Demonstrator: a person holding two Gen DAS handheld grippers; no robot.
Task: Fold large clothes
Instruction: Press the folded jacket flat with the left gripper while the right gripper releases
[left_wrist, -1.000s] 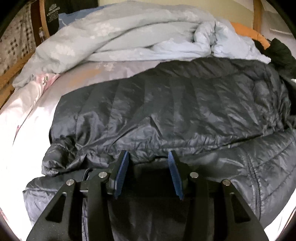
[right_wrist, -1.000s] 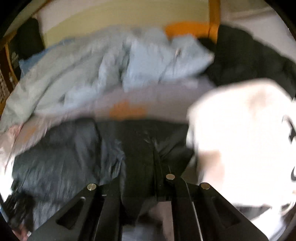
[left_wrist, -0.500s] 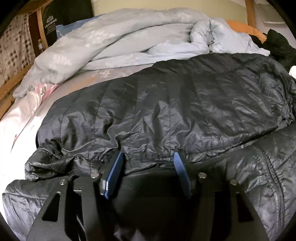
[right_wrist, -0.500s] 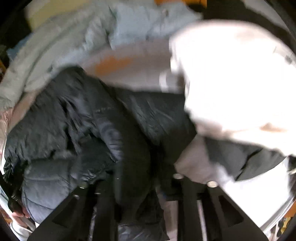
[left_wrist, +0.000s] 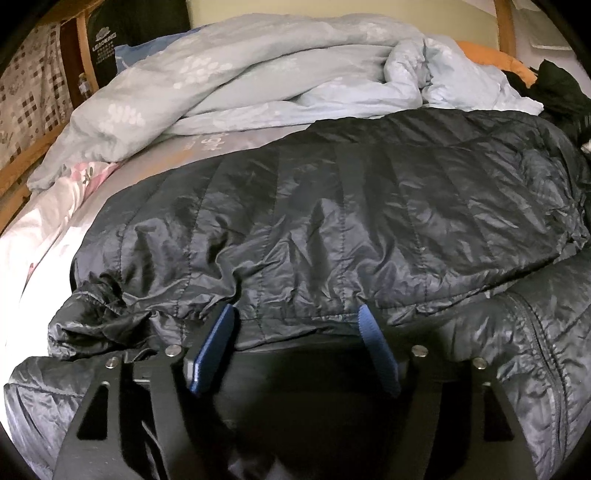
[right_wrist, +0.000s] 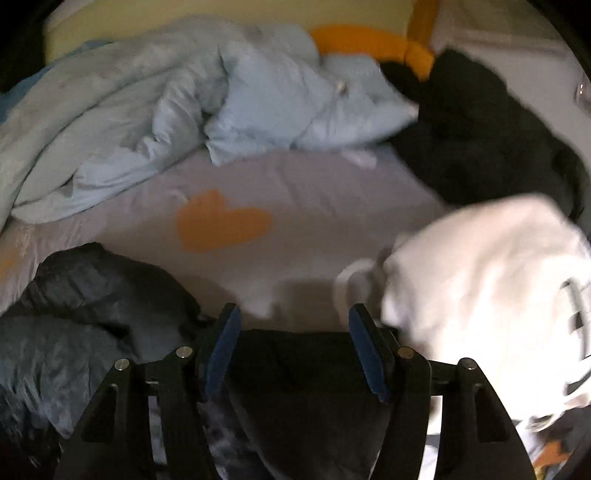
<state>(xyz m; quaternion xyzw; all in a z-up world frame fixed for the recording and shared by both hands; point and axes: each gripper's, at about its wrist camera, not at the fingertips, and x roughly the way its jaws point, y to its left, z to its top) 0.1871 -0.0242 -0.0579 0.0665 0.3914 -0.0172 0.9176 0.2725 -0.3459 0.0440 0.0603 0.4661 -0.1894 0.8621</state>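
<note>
left gripper (left_wrist: 297, 314): jaws opening, letting go of jacket (left_wrist: 332, 221) hem
right gripper (right_wrist: 291, 317): jaws opening, holding nothing
risk: puffy fold is probably springing back open

Dark navy quilted jacket (left_wrist: 332, 229), pale blue floral duvet (left_wrist: 229, 85), grey sheet (right_wrist: 295, 192) with orange heart (right_wrist: 218, 221)

Ahead of my right tongs (right_wrist: 293, 345) the grey sheet (right_wrist: 314, 195) with the orange heart lies bare, an open lane. A white garment (right_wrist: 480, 295) crowds its right side, a black heap (right_wrist: 480, 140) sits behind that, and the rumpled blue duvet (right_wrist: 147, 122) walls off the far end. On my left, the dark puffer jacket (left_wrist: 351, 221) fills the bed right up against the left tongs (left_wrist: 295, 339); only a pale strip of sheet stays free along its left.
</note>
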